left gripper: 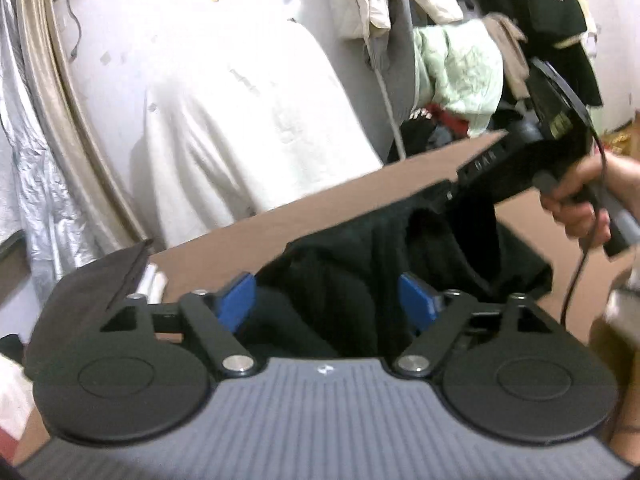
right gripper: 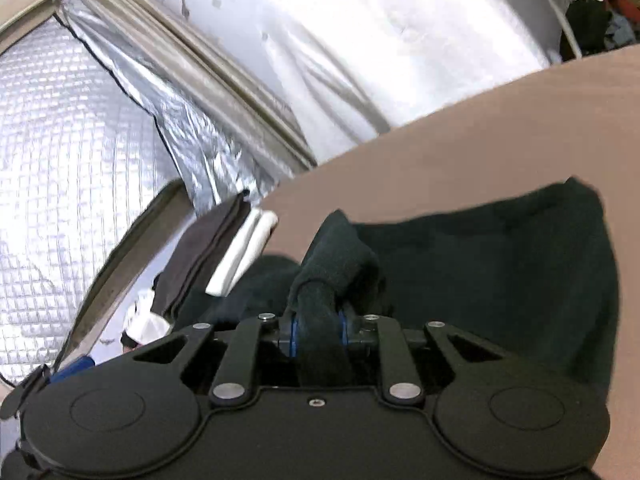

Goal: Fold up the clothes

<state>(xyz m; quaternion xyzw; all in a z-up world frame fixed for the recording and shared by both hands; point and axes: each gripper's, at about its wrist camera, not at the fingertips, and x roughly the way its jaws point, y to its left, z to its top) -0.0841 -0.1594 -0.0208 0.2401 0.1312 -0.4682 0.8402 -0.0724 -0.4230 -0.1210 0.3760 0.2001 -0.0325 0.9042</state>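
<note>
Black knit cloth, soft and matte, makes up the garment [left gripper: 360, 280] lying rumpled on a smooth tan tabletop [left gripper: 248, 236]; in the left wrist view it spreads just ahead of the left gripper [left gripper: 326, 302], whose blue-padded fingers [left gripper: 236, 304] stand wide apart with cloth between them but neither pad pressing on it; the right gripper [right gripper: 318, 332] has its jaws drawn narrow on a bunched, rope-like fold of the garment [right gripper: 500, 264], the pads squeezing it from both sides, the rest of the fabric spreading away to the right of its fingers. From the left view the right gripper [left gripper: 452, 194] comes in from the far right, held by a hand [left gripper: 580, 196] with a cable hanging below; its fingertips are lost against the dark cloth. Motion blur softens most edges. Left of both grippers, at the table's edge, lie a dark flat folded piece [right gripper: 208, 256] and a white roll [right gripper: 244, 252]; what they are is unclear. Beyond the table hang a white sheet [left gripper: 240, 100], a beige pleated curtain [right gripper: 208, 60] and crinkled silver quilted foil [right gripper: 60, 160]; heaped clothes [left gripper: 460, 68] fill the far right, partly cut off.
</note>
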